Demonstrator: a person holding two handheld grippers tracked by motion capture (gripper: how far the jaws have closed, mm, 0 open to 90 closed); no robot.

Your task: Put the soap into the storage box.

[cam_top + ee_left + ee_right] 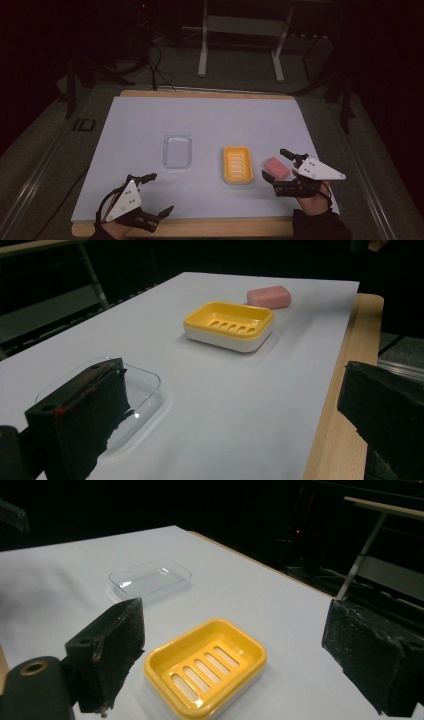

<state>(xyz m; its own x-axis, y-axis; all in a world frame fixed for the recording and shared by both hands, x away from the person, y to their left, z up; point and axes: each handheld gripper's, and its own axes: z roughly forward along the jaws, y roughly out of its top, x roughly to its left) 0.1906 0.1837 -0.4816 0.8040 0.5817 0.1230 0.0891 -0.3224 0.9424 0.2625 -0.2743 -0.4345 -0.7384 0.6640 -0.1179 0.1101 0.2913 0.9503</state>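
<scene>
While both tongs (pixel 155 193) (pixel 276 169) gape empty, pink soap (pixel 276 168) lies beside the yellow dish (pixel 237 164).

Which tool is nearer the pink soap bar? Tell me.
Right. The right tool is open around the pink soap bar; the left tool sits far across the table, beyond the yellow soap dish.

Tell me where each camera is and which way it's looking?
High view: above the near edge, facing forward and down on the table; shows both hands, left gripper, right gripper.
Left gripper view: rides the left gripper, facing the clear tray, yellow soap dish, pink soap.
Right gripper view: rides the right gripper, facing dish and tray.
All three share the dish and tray.
</scene>
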